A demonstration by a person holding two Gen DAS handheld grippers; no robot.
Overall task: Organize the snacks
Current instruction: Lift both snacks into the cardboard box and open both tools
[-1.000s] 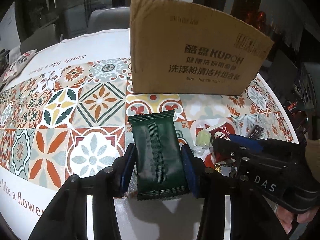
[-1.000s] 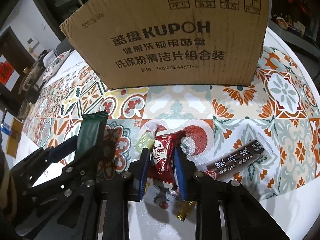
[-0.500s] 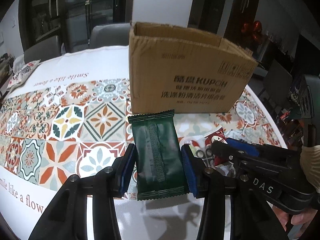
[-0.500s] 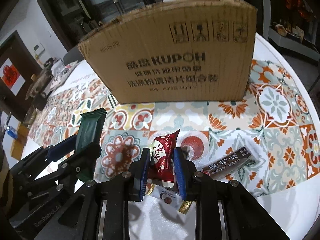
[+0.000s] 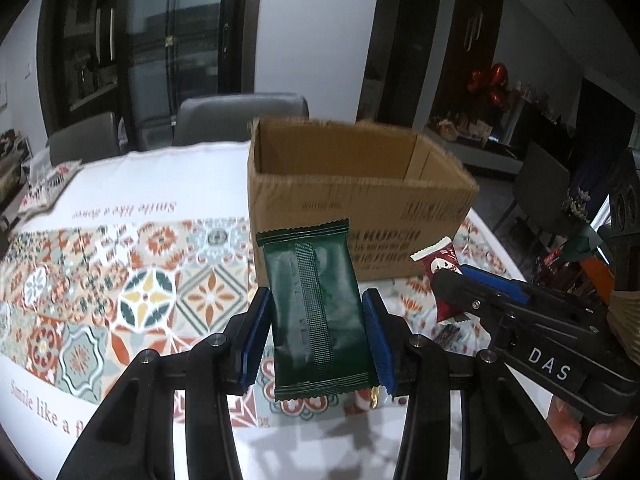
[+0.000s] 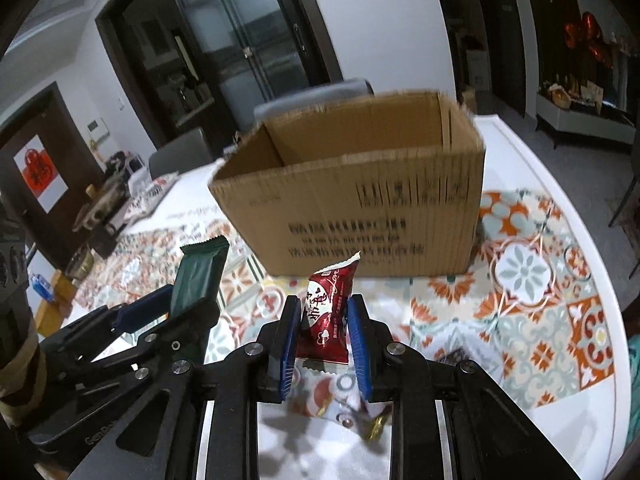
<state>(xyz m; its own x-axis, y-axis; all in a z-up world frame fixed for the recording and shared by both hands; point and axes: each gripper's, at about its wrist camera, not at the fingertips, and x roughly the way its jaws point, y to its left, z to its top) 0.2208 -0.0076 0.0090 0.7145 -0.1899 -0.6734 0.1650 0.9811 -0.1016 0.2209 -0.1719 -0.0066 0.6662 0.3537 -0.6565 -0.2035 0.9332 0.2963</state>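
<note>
Jaws: left gripper (image 5: 316, 336) clamps green packet (image 5: 314, 312), right gripper (image 6: 323, 336) clamps red packet (image 6: 328, 312); both lifted off table (image 6: 532, 264), box (image 6: 360, 208) interior now visible.

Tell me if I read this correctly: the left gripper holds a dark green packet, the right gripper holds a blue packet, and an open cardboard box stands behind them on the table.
Not quite. The right gripper holds a red packet, not a blue one; only the fingers are blue, as the right wrist view shows. The rest is right: the left gripper holds the dark green packet, and the open cardboard box stands behind them.
</note>
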